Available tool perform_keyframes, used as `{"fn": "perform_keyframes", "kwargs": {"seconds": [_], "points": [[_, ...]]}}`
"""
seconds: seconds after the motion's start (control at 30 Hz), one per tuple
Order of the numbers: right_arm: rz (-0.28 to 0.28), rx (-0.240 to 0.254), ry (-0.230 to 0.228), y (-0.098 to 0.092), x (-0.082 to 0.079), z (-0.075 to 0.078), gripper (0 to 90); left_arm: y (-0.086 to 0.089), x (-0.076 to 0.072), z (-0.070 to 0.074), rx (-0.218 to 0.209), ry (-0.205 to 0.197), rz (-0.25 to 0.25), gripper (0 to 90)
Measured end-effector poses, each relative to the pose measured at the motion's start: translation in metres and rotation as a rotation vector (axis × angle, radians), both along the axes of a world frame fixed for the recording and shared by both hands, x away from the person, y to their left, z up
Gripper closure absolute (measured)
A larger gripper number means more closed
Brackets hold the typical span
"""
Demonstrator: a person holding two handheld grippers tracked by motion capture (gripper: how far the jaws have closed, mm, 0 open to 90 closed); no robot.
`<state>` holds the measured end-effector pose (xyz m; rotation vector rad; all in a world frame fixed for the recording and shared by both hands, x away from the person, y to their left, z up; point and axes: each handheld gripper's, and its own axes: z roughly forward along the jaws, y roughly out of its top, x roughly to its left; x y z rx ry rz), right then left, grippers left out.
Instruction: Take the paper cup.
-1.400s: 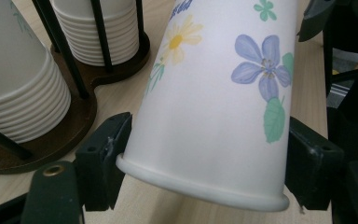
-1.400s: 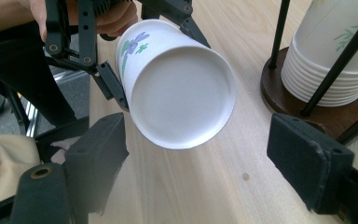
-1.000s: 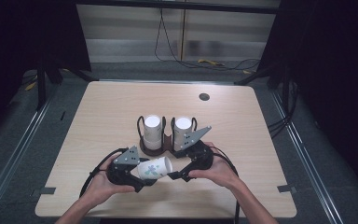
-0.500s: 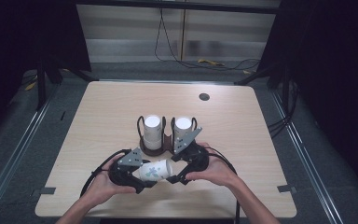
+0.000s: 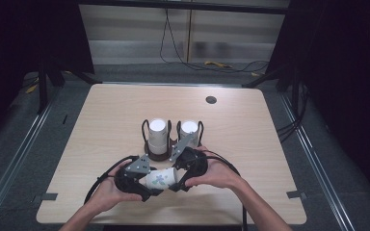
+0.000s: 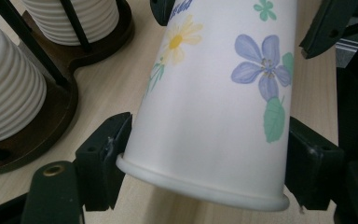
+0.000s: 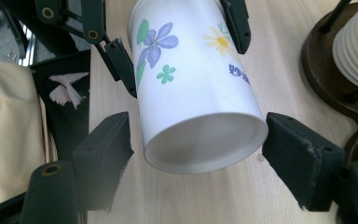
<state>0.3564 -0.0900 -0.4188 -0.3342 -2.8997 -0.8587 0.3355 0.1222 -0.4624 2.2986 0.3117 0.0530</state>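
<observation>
Jaws of the left gripper (image 5: 150, 185) are clamped on a paper cup (image 5: 160, 179) with printed flowers; in the left gripper view both black pads press on the cup's wall just above its rolled rim. Jaws of the right gripper (image 5: 176, 179) have just been closing. In the right gripper view they stand on both sides of the cup's bottom end: the right pad looks to be touching the wall, and a thin gap remains at the left pad, so the cup is between them but not yet pinched.

The cup lies on its side, level, between the two grippers, over the near part of the table (image 5: 250, 144). Its rim points toward the left gripper and its bottom toward the right one. Behind it, close to the right gripper, stands a dark wooden holder (image 5: 160, 153) with two stacks of white cups (image 5: 157, 132).

Both hands come from the near edge and face each other, left hand (image 5: 108, 190) and right hand (image 5: 217, 173), each wrapped around its gripper.
</observation>
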Motion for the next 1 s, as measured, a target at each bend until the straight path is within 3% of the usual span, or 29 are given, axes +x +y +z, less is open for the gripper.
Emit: {"fn": "perform_keyframes", "kwargs": {"seconds": [0.37, 0.57, 0.73, 1.0], "points": [[0.042, -0.054, 0.017, 0.012, 0.0, -0.002, 30.7, -0.002, -0.001, -0.001, 0.01, 0.002, -0.014, 25.0], [0.053, -0.053, 0.01, 0.011, 0.0, -0.002, 34.7, -0.001, -0.002, -0.002, 0.013, -0.003, -0.019, 23.6], [0.057, -0.031, 0.004, 0.008, -0.001, -0.002, 35.5, -0.001, -0.003, -0.002, -0.008, -0.009, -0.024, 22.1], [0.038, 0.017, 0.002, 0.001, -0.002, 0.0, 36.7, 0.002, -0.004, -0.002, -0.045, 0.014, -0.008, 16.0]]}}
